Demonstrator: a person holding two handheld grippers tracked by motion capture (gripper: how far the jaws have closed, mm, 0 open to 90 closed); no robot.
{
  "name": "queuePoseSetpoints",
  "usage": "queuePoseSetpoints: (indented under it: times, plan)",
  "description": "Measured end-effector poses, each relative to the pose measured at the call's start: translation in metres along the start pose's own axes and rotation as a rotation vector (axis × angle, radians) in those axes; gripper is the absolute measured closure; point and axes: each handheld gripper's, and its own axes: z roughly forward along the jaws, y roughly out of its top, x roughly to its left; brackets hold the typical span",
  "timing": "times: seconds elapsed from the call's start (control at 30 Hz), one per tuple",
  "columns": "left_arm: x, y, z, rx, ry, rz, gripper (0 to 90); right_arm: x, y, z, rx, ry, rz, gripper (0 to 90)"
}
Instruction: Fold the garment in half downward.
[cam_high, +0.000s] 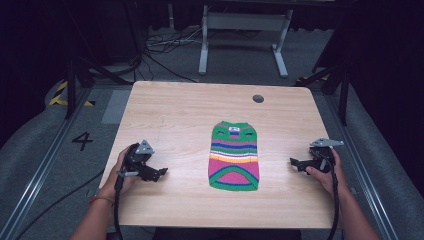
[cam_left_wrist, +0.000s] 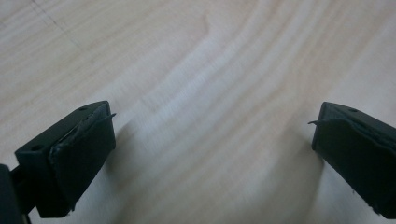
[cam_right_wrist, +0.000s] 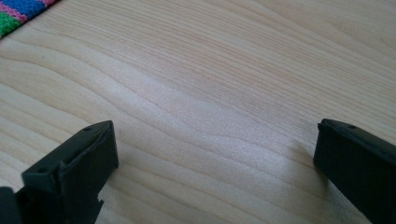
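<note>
Knitwear sits at the centre of your scene: a small striped knitted sweater (cam_high: 234, 156) lies flat on the pale wood surface (cam_high: 175, 115), a little right of its middle, with its green collar end pointing away from you and its rounded pink and green hem toward you. Its bands run green, blue, pink, orange and white across the body, and a small white label shows near the collar. In the right gripper view a corner of the sweater (cam_right_wrist: 18, 11) peeks in at the upper left, well clear of the jaws. Your left gripper (cam_high: 159, 173) rests low over the surface to the sweater's left, apart from it, held in your left hand (cam_high: 120, 175) with the cable trailing back toward you; in the left gripper view its jaws stand wide apart with bare wood grain between them. Your right gripper (cam_high: 295, 162) sits to the sweater's right, near the surface's right edge, held in your right hand (cam_high: 327, 172), its tips pointing toward the sweater without touching it; its jaws too are spread wide over bare wood. Farther out, a round grommet hole (cam_high: 258, 98) marks the far side of the surface, and beyond it cables (cam_high: 165, 45) lie on the grey floor beside a white frame (cam_high: 245, 22).
</note>
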Motion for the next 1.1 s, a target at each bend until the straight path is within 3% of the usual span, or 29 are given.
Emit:
queuePoseSetpoints:
  times: [0.17,0.23,0.47,0.53,0.63,0.7,0.77,0.87,1.0,1.07,1.1]
  plan:
    - [-0.001,0.017,0.015,-0.001,0.048,-0.061,0.0,0.000,0.000,0.000,0.000,0.000,0.000,0.0]
    - [-0.002,0.019,0.016,-0.001,0.049,-0.055,0.0,0.000,0.000,0.000,0.000,0.000,0.000,0.1]
    - [-0.004,0.018,0.016,-0.005,0.069,-0.068,0.2,0.000,0.000,0.000,0.000,0.000,0.000,0.0]
    - [-0.006,0.017,0.015,-0.004,0.074,-0.087,0.3,0.000,0.000,0.000,0.000,0.000,0.000,0.0]
    - [-0.011,0.016,0.013,0.001,0.118,-0.119,0.5,0.001,-0.001,-0.001,0.002,-0.008,0.006,0.0]
    - [-0.012,0.014,0.013,-0.003,0.110,-0.125,0.5,0.001,-0.001,-0.001,0.002,-0.009,0.006,0.1]
    - [-0.011,0.014,0.011,0.003,0.075,-0.086,0.5,0.000,-0.001,-0.001,0.001,0.000,0.001,0.3]
    - [-0.011,0.015,0.012,0.001,0.060,-0.065,1.4,-0.001,-0.001,-0.001,-0.001,0.007,-0.008,0.6]
    - [-0.009,0.020,0.014,0.015,0.036,-0.053,2.8,-0.001,0.002,-0.003,-0.016,0.023,-0.018,17.0]
    - [-0.006,0.025,0.016,0.043,0.016,-0.025,2.6,0.001,0.007,-0.002,0.007,0.032,-0.019,18.0]
    - [-0.005,0.028,0.016,0.050,0.001,-0.004,4.1,0.001,0.010,-0.002,0.017,0.039,-0.022,24.9]
